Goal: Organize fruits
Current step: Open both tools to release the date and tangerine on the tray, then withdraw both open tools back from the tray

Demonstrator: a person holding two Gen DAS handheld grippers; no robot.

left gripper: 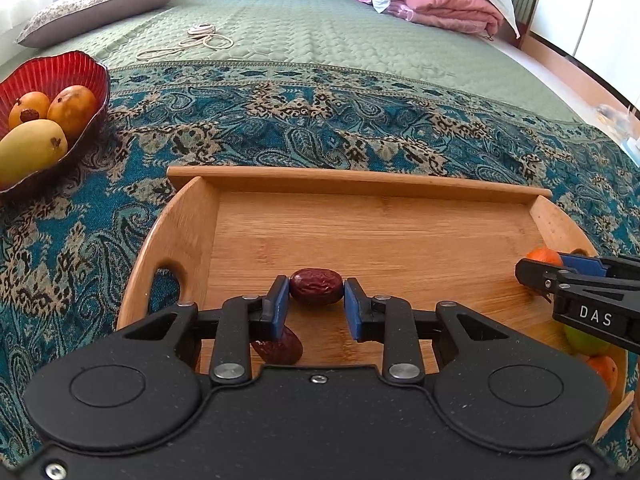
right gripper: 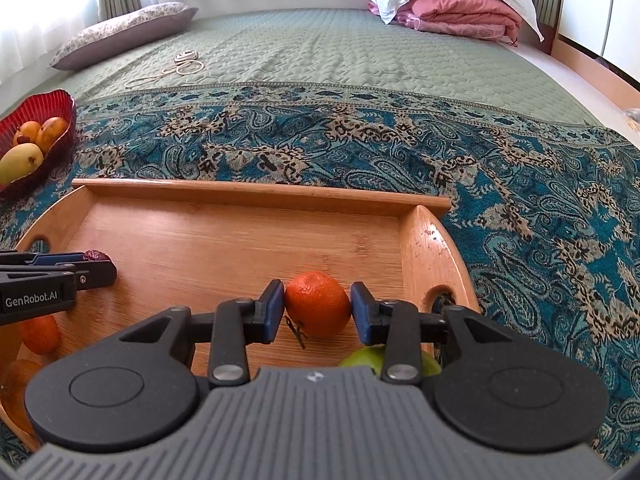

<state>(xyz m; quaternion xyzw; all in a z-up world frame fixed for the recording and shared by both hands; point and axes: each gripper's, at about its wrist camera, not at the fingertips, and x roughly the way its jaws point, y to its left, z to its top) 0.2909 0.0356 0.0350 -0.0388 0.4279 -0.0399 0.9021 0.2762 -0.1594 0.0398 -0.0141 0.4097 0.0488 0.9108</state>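
Observation:
A wooden tray (left gripper: 384,184) lies on the patterned cloth and also shows in the right wrist view (right gripper: 256,192). My left gripper (left gripper: 316,300) is shut on a dark red date (left gripper: 316,286) just above the tray floor. A second date (left gripper: 280,350) lies under its left finger. My right gripper (right gripper: 318,312) is shut on an orange tangerine (right gripper: 318,304) at the tray's right side. A green fruit (right gripper: 364,358) lies below it. Orange fruits (right gripper: 40,334) lie at the tray's near left. The right gripper (left gripper: 536,276) shows in the left wrist view.
A red glass bowl (left gripper: 76,64) with three yellow-orange mangoes (left gripper: 30,148) stands on the cloth at the far left. A coiled white cable (left gripper: 200,40), a pillow (left gripper: 100,8) and folded pink bedding (left gripper: 448,8) lie farther back on the green quilt.

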